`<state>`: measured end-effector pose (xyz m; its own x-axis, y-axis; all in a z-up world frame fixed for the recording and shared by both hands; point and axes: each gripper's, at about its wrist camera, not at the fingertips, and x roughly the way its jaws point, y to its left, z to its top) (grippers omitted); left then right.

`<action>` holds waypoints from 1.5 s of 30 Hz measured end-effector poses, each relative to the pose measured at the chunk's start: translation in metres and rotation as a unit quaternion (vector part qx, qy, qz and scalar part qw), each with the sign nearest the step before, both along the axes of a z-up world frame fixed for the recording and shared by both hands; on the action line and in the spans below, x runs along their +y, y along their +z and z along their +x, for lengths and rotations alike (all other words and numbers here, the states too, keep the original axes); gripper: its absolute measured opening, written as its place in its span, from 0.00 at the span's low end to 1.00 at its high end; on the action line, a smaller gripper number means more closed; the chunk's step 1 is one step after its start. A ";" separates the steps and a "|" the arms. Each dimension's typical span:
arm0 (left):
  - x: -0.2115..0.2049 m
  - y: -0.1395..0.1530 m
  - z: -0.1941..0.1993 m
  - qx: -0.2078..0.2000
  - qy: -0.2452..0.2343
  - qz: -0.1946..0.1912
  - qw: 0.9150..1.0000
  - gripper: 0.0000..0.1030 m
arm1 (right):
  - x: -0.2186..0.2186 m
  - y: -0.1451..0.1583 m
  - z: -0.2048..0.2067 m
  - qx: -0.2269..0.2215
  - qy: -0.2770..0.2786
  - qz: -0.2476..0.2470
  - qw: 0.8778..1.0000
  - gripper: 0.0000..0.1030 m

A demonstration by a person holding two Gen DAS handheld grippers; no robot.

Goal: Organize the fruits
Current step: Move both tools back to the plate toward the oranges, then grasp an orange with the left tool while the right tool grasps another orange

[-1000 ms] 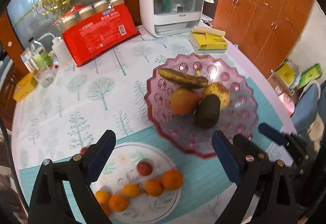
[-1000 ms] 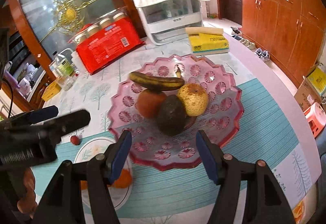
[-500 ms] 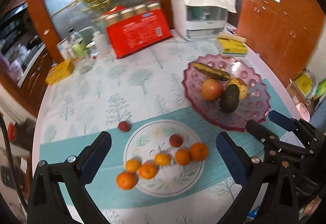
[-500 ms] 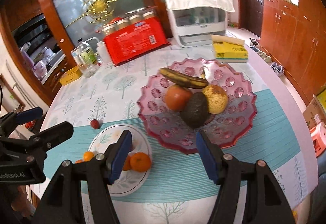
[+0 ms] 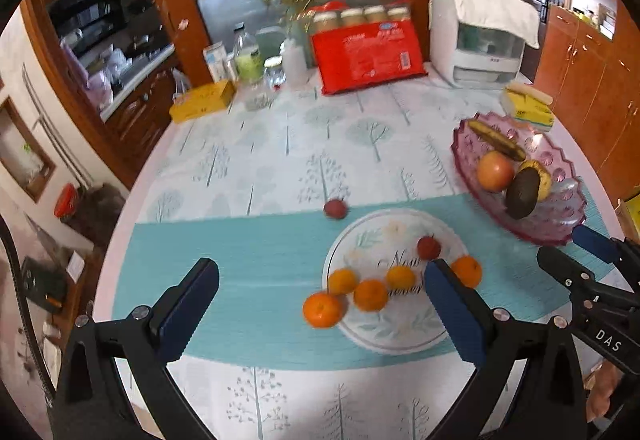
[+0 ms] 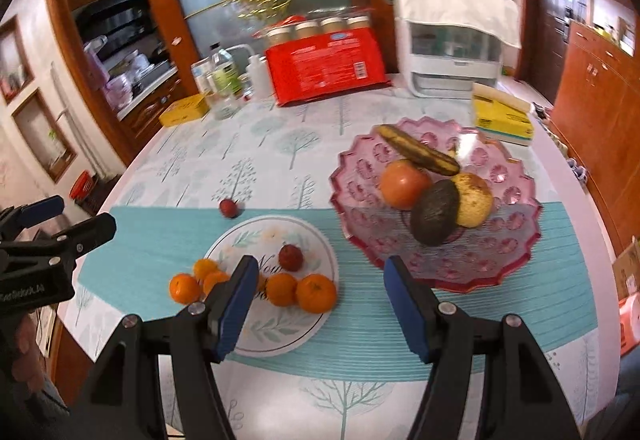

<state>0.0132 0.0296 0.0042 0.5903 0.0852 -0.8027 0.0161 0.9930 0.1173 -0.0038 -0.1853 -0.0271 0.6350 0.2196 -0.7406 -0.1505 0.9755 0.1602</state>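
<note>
Oranges: five small ones. Four sit on the white plate (image 6: 280,336); the fifth orange (image 5: 322,309) lies at the plate's left edge, and whether it rests on the rim or on the teal mat I cannot tell.
Red fruits: two. One small red fruit (image 6: 291,257) lies on the plate above the oranges; the stray red fruit (image 6: 229,207) lies on the surface just beyond the plate, apart from it.
Pink bowl (image 6: 476,272): holds four pieces, namely a dark-spotted banana (image 6: 418,151), a red-orange round fruit (image 6: 405,184), a yellow pear-like fruit (image 6: 476,200) and a dark avocado (image 6: 435,213). The banana lies across the top; the avocado leans against the yellow fruit.
Surface (image 5: 280,144): a tree-print cloth with a teal mat; plate and bowl stand side by side on it, near each other.
Left gripper (image 5: 322,302): spread wide, its jaws have just been opening, nothing between the pads; it hangs above the mat by the plate's left edge.
Right gripper (image 6: 318,310): released, partly spread, empty, above the gap between plate and bowl.
</note>
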 end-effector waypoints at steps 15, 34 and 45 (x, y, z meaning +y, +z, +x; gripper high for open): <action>0.040 -0.131 0.026 0.146 -0.017 -0.060 0.987 0.99 | 0.020 -0.072 0.025 0.074 0.044 -0.009 0.996 0.63; 0.056 -0.177 0.043 0.169 -0.011 -0.102 0.980 0.70 | 0.016 -0.130 0.056 0.128 0.049 -0.001 0.991 0.57; 0.046 -0.182 0.048 0.170 -0.033 -0.121 0.977 0.44 | 0.012 -0.141 0.063 0.140 0.064 0.038 0.987 0.55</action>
